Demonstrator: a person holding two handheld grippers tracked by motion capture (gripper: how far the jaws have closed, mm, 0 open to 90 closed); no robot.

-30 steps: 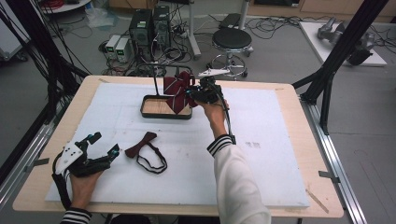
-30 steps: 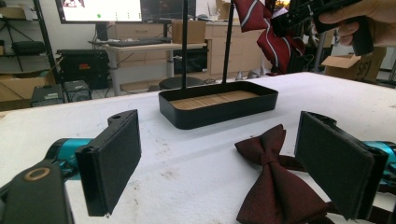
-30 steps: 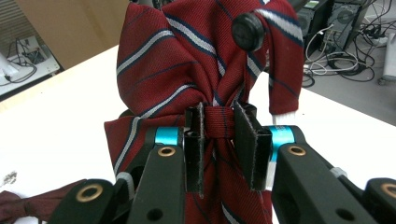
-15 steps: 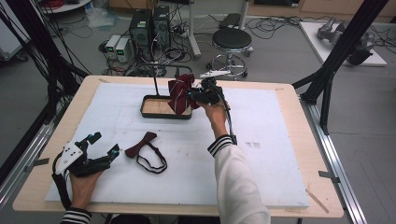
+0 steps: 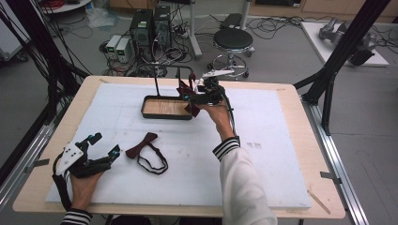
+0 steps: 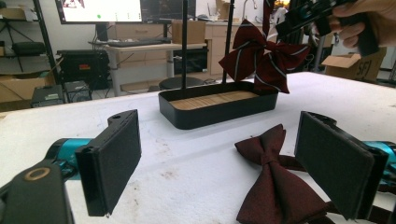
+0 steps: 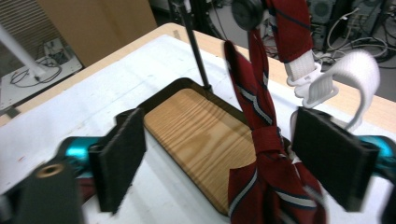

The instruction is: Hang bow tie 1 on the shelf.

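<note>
A striped red bow tie (image 7: 261, 140) hangs by its strap from the crossbar of a black stand (image 5: 165, 75) that rises out of a dark tray with a wooden floor (image 5: 162, 108), near the far edge of the white surface (image 5: 281, 154). The right claw (image 5: 191, 95), held in the person's right hand (image 5: 217, 112) at the tray's right end, has just been opening; its two black pads (image 7: 122, 154) now stand spread on either side of the hanging bow, with the bow between them and neither pad pressing it. The strap's white plastic clasp (image 7: 303, 77) and a white loop show just above the right-hand pad in the right gripper view. Seen from the left gripper view, the striped bow dangles over the tray's right end, its lower wings level with the rim.

A second, plain maroon bow tie (image 5: 141, 146) lies flat on the surface nearer the person, its dark strap looped out beside it. The left claw (image 5: 104, 146) rests on the surface at the near left corner, held in the left hand (image 5: 84, 185), its pads wide apart and gripping nothing, the maroon bow just in front of them
</note>
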